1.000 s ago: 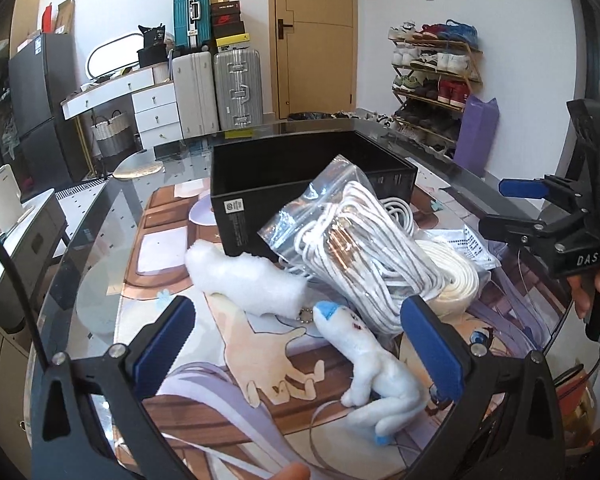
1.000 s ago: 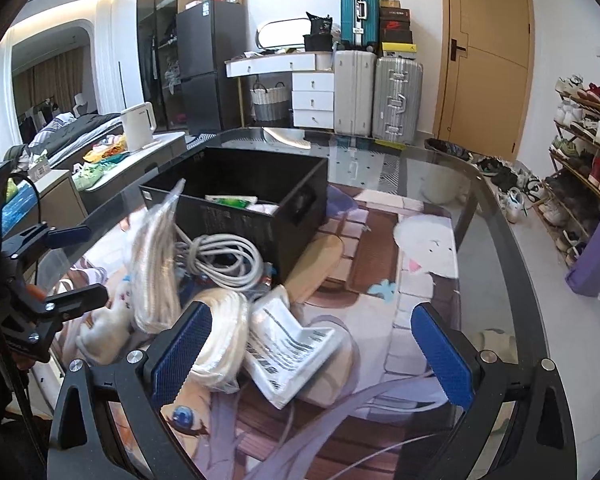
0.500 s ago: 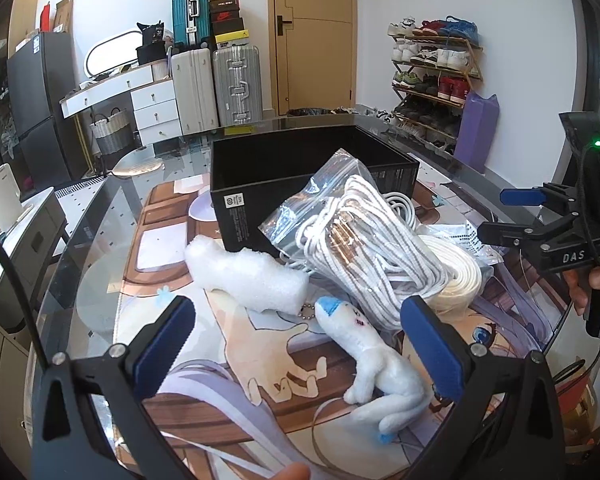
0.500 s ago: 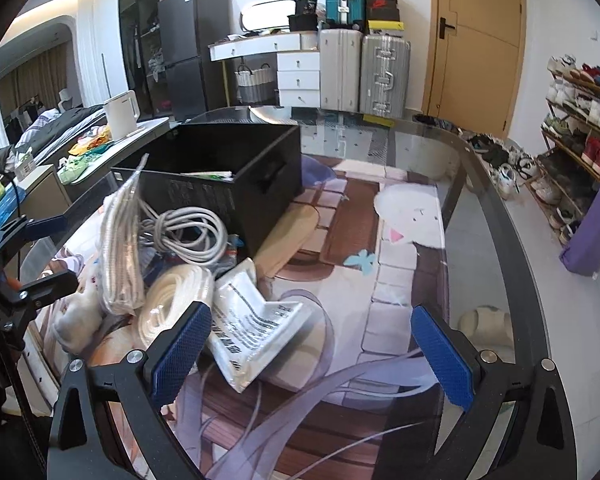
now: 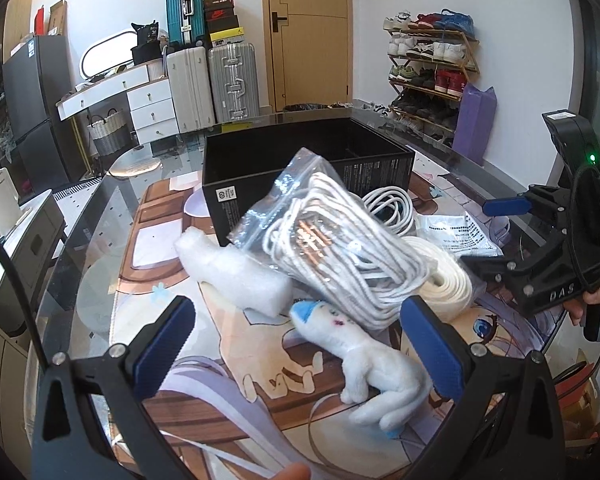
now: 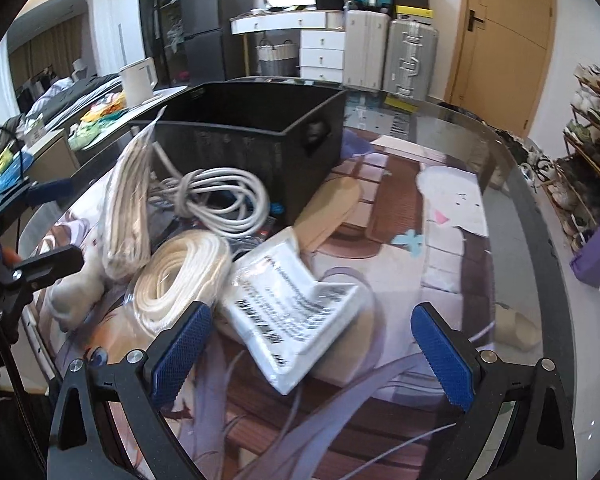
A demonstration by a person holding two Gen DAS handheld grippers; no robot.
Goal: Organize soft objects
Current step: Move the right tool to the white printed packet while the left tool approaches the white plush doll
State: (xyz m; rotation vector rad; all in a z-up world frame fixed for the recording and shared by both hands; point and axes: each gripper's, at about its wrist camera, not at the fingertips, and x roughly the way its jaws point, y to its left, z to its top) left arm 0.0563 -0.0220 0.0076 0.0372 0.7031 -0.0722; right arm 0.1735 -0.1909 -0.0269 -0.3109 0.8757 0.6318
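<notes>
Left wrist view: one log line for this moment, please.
left tool open, over plush | right tool open, empty | box behind pile

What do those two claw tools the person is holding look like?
Both are black frames with bolts and two fingers faced in textured blue pads. The left gripper trails a black cable. The right gripper bears "DAS" lettering, a green light and a cable.

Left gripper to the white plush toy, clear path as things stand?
Probably yes. The left gripper is open, and the white plush toy lies on the table mat between and just ahead of its fingers, nothing on top of its body. Only the bagged rope crowds its head end.
</notes>
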